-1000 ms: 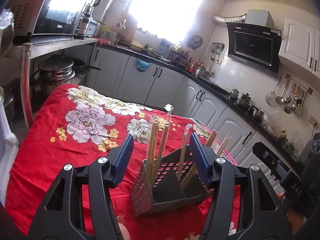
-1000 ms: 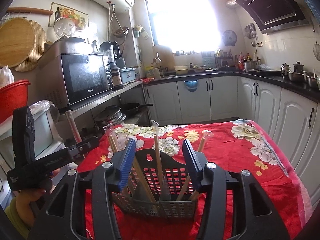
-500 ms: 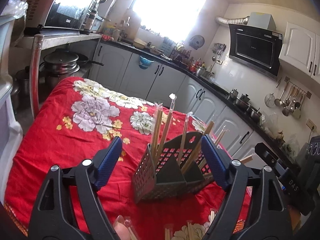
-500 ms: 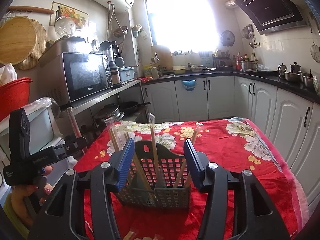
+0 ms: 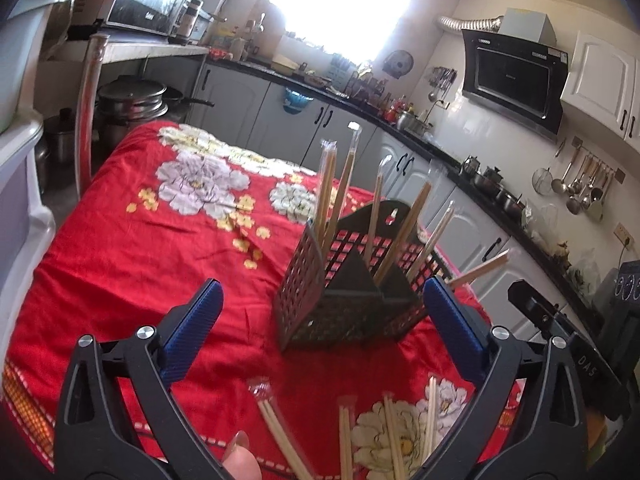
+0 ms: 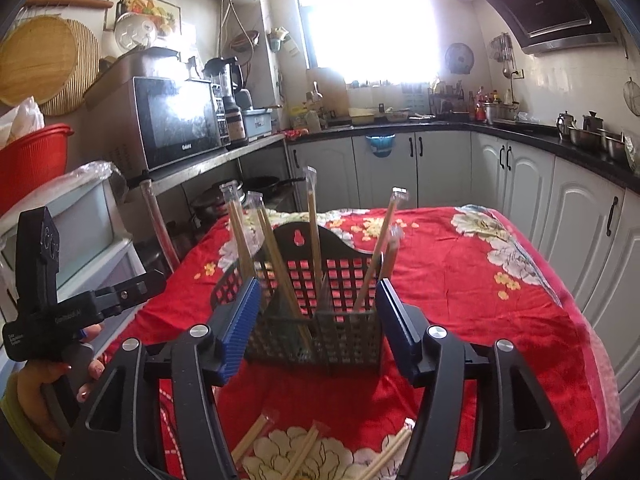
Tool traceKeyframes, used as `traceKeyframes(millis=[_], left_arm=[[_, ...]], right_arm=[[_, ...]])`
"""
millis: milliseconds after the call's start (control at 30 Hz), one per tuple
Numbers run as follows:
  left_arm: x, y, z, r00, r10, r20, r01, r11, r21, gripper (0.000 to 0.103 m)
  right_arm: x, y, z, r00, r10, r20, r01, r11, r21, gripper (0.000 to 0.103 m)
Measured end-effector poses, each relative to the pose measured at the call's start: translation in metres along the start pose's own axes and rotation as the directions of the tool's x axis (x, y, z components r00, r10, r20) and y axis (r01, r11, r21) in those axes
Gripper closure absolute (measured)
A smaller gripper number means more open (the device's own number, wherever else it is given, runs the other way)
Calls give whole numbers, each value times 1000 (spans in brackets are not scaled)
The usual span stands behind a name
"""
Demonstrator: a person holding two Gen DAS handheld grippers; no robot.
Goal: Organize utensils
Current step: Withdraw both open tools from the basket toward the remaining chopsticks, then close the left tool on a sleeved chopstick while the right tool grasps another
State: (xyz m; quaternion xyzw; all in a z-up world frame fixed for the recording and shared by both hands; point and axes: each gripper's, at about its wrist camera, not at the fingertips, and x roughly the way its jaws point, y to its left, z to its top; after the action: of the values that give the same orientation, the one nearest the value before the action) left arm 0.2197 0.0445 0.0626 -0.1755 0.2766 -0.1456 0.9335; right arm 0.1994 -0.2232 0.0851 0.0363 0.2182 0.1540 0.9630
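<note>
A dark slotted utensil caddy [image 5: 344, 300] stands upright on a red floral-clothed bench [image 5: 132, 248], holding wrapped chopsticks [image 5: 332, 196]. The left gripper [image 5: 320, 320] has its blue jaws spread wide and opening, the caddy just beyond them, untouched. The right gripper [image 6: 316, 316] also has its jaws opening, framing the caddy without pressing it. Loose wrapped chopsticks [image 6: 304, 452] lie near, below both grippers.

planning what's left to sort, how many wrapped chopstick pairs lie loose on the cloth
4 wrapped pairs in the left wrist view, on the red cloth before the basket: leftmost, two middle, rightmost. More may lie out of frame.
</note>
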Motion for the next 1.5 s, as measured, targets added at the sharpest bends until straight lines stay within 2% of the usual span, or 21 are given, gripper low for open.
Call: traceKeyframes(millis=[400,967,1333,1500], left_arm=[[-3,9,-30,998,24,-54,-25,1000,-15,11],[1,19,-61,991,59,-124,-62,998,-21,11],[6,21,-77,979,95,-182,-98,995,-5,11],[10,26,-84,973,113,-202,-117,993,-8,11]], right_arm=[[-1,2,-28,998,8,-70,-8,1000,-8,44],[9,5,-67,981,30,-193,-35,999,-21,43],[26,10,-88,960,58,-275,-64,998,-12,43],[38,7,-98,941,81,-328,-78,997,23,43]])
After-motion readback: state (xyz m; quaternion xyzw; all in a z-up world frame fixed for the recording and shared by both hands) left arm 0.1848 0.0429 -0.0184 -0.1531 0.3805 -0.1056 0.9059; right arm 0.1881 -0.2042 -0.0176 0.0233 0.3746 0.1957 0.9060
